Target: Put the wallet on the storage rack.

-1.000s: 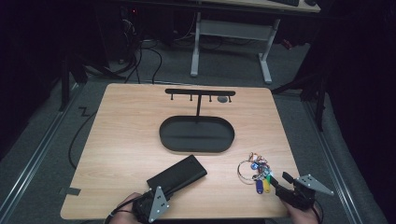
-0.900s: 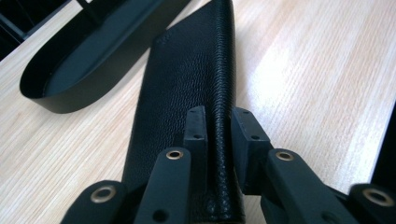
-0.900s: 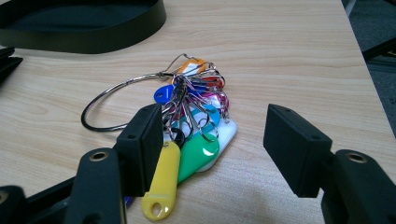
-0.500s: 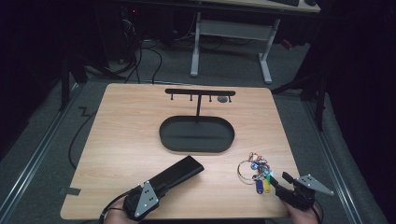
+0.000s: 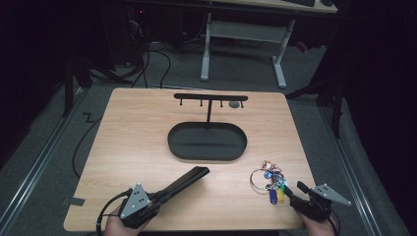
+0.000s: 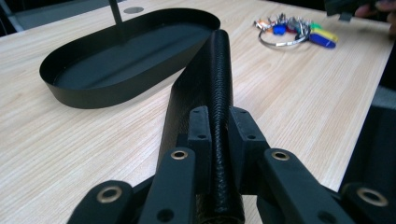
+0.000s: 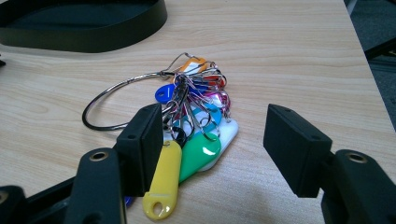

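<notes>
A long black textured case (image 5: 189, 178) lies slanted on the wooden table (image 5: 137, 128), tipped onto its edge. My left gripper (image 5: 160, 196) is shut on its near end; its jaws have just been closing on it. In the left gripper view the pads (image 6: 201, 126) clamp the case's (image 6: 219, 70) rounded spine, with the left gripper (image 6: 218, 130) pointing at the black oval tray (image 6: 126, 60). My right gripper (image 5: 293, 189) stands open at the front right. A ring of coloured key tags (image 7: 196, 107) lies partly between the right gripper's (image 7: 217, 135) open jaws, untouched.
The oval tray (image 5: 206, 156) sits mid-table, with a black T-shaped hook rack (image 5: 210, 97) rising behind it. A small grey disc (image 5: 235, 104) lies near the rack's right end. The key bunch (image 5: 268, 178) rests right of the tray. Desk legs and cables stand beyond the table.
My left gripper has shifted left and risen a little with the case's near end, and the case has turned up onto its edge. The right gripper and keys have not moved.
</notes>
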`<state>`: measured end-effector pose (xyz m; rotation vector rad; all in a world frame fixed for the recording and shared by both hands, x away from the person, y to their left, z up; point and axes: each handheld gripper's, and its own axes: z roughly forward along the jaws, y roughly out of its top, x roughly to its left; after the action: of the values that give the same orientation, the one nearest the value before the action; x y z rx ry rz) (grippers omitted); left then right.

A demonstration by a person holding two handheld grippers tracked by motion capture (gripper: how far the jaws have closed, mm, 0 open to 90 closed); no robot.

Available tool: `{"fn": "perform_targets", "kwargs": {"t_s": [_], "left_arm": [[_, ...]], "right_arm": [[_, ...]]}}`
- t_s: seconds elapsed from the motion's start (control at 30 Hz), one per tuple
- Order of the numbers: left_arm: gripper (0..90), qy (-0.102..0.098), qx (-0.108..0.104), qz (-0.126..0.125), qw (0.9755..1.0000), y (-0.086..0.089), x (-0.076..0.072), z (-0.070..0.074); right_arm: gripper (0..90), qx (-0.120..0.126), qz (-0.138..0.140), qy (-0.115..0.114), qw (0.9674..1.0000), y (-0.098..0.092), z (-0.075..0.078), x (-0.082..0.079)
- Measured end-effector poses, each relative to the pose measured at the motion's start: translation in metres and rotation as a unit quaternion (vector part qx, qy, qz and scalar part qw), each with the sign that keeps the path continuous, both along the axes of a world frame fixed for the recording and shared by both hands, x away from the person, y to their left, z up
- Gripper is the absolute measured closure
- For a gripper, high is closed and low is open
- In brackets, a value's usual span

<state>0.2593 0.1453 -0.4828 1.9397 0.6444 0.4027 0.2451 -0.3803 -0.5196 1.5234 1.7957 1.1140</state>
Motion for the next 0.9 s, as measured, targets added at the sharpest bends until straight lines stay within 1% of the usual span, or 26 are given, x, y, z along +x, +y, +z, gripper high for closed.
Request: {"fn": "perform_targets", "kwargs": {"t_s": [0.1, 0.17, 0.27, 0.37, 0.4, 0.53, 0.57, 0.6, 0.73, 0.9], "left_arm": [[80.6, 0.002, -0.004, 0.005, 1.0000, 0.003, 0.001, 0.001], [80.6, 0.006, -0.010, 0.007, 0.9999, 0.005, 0.002, 0.001], [80.6, 0.006, -0.015, 0.013, 0.9998, 0.008, 0.003, 0.002], [80.6, 0.014, -0.034, 0.025, 0.9990, 0.017, 0.007, 0.002], [80.6, 0.018, -0.044, 0.031, 0.9984, 0.021, 0.009, 0.002], [80.3, 0.019, -0.057, 0.046, 0.9972, 0.029, 0.013, 0.001], [80.2, 0.019, -0.057, 0.046, 0.9972, 0.029, 0.013, 0.001], [79.9, 0.017, -0.059, 0.054, 0.9967, 0.032, 0.015, 0.000], [79.2, 0.010, -0.059, 0.066, 0.9960, 0.037, 0.018, -0.001], [79.6, 0.008, -0.065, 0.074, 0.9952, 0.041, 0.019, -0.001]], "right_arm": [[38.2, 0.000, 0.000, 0.000, 1.0000, 0.000, 0.000, 0.000], [38.2, 0.000, 0.000, 0.000, 1.0000, 0.000, 0.000, 0.000], [38.2, 0.000, 0.000, 0.000, 1.0000, 0.000, 0.000, 0.000], [38.2, 0.000, 0.001, 0.000, 1.0000, 0.000, 0.000, 0.000], [38.2, 0.001, 0.000, 0.000, 1.0000, 0.000, 0.000, 0.000], [38.2, 0.001, 0.001, 0.001, 1.0000, 0.000, -0.001, 0.001], [38.2, 0.001, 0.002, 0.002, 1.0000, 0.001, -0.001, 0.001], [38.2, 0.002, 0.002, 0.002, 1.0000, 0.001, -0.001, 0.001], [38.2, 0.002, 0.002, 0.004, 1.0000, 0.001, -0.002, 0.001], [38.2, 0.004, 0.003, 0.006, 1.0000, 0.002, -0.002, 0.002]]}}
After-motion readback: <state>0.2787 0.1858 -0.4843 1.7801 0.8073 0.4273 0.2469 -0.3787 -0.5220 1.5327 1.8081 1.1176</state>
